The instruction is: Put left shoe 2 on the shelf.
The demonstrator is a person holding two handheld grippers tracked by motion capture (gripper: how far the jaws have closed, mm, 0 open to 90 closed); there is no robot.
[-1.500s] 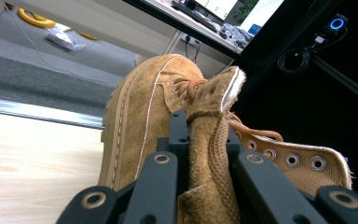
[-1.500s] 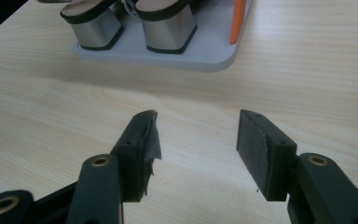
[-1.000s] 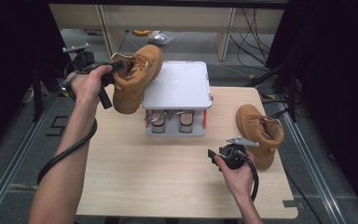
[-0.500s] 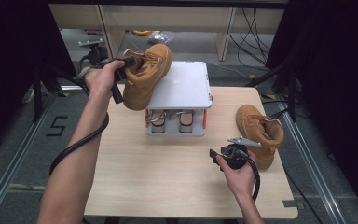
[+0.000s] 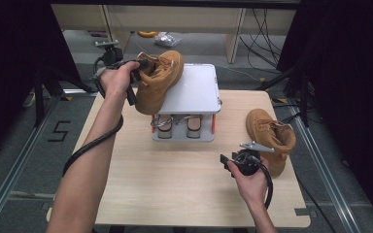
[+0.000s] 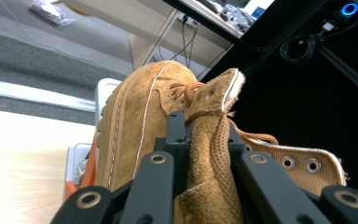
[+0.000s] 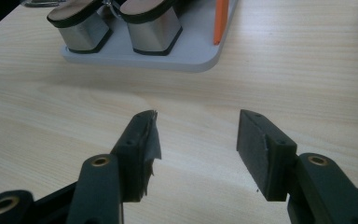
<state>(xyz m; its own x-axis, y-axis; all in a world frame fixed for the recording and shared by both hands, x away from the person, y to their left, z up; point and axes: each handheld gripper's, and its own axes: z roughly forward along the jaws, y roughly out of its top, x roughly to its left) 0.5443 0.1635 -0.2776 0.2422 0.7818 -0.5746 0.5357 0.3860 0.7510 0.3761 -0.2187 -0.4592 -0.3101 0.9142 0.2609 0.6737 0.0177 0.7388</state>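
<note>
High view: the left gripper [image 5: 135, 77], upper left, holds a tan boot [image 5: 159, 82] tilted against the grey rack's [image 5: 194, 90] top edge; a second boot [image 5: 271, 137] stands at right beside the right gripper [image 5: 229, 160].

Left gripper view: jaws, just widening, seemingly still pinch the boot's collar [image 6: 209, 140].

Right gripper view: jaws spread over bare table [image 7: 196, 98].

Bright, evenly lit tabletop; dark surroundings, slightly soft focus.
</note>
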